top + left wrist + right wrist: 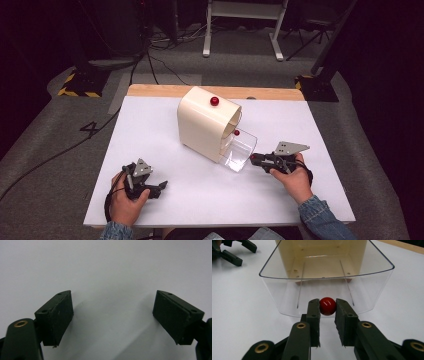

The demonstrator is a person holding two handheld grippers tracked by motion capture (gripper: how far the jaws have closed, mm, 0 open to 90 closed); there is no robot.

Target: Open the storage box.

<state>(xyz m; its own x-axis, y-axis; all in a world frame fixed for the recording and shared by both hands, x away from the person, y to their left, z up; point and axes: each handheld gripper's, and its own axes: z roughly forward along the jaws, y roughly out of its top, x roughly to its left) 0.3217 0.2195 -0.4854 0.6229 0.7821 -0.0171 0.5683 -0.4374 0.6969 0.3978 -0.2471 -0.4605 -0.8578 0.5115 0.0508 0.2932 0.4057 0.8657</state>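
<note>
Black jaws of the right gripper (pixel 327 312) rise from the bottom of the right gripper view, closed narrow on a red knob (pixel 327 306) at frame centre. Knob sits on the front wall of a clear drawer (pixel 287 292), pulled out of a cream box (pixel 322 255) at the top of frame

High view: right gripper (pixel 256 157) at right of centre, against the clear drawer (pixel 240 150) that sticks out of the cream box (pixel 202 125) toward lower right. Second red knob (pixel 214 101) on top of the box; a further red spot (pixel 236 132) at the box mouth, too small to identify

Left gripper (pixel 159 188) at lower left on the white table (pixel 150 125), well apart from the box. Left gripper view: jaws wide, nothing between them, pad (pixel 58 316) over bare table (pixel 107 270)

Judgement: drawer part-way out, pull or push in hand

Risks:
- Knob is round and glossy; pads grip its sides only. An off-axis pull could slip the jaws off
- Box is not braced by the left gripper; a stiff drawer would drag or tip the whole box across the table
- Pulling too far could bring the drawer clear of the box and drop its front edge
</note>
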